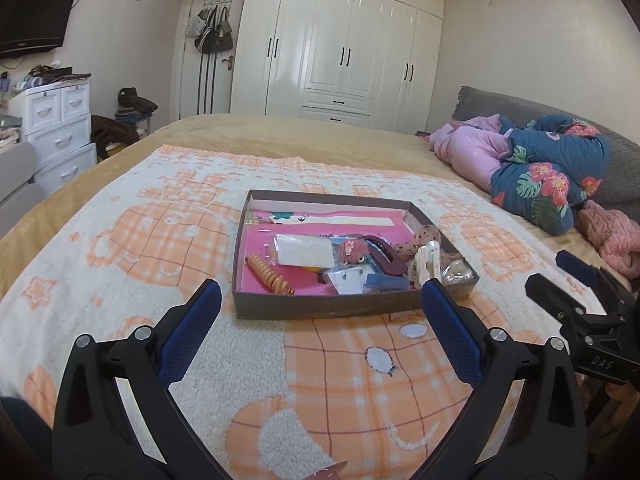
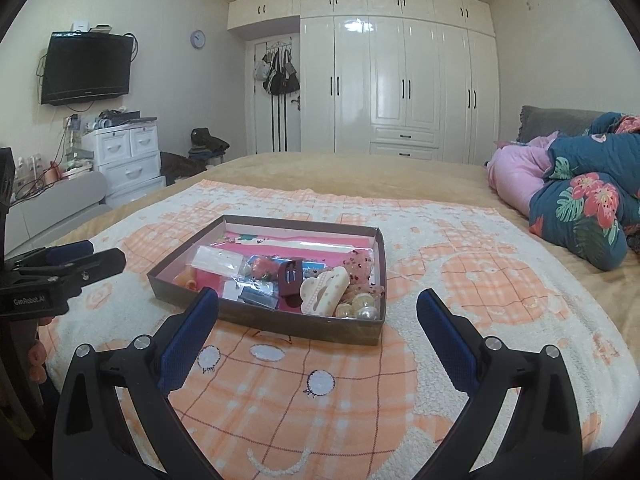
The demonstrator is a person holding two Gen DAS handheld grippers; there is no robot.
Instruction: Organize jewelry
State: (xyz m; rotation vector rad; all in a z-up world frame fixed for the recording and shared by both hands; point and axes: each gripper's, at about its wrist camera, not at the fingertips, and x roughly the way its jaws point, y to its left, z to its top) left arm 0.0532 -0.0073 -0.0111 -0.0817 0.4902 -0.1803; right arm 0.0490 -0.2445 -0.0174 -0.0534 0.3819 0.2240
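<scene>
The shallow box of jewelry sits on the bed blanket, straight ahead of both your grippers, long side running left to right. Your left gripper has fingers spread wide, empty, near the front wall. Your right gripper is likewise open and empty, facing the box's right end with the pearls.

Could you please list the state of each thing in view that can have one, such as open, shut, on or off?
Left gripper: jaws open, holding nothing.
Right gripper: jaws open, holding nothing.
Box: lidless, jewelry and hair accessories inside.
Cream hair claw: lying shut in the box.
Wardrobe: doors and drawers shut.
Television: screen dark.
Door: shut, bags hanging on it.
</scene>
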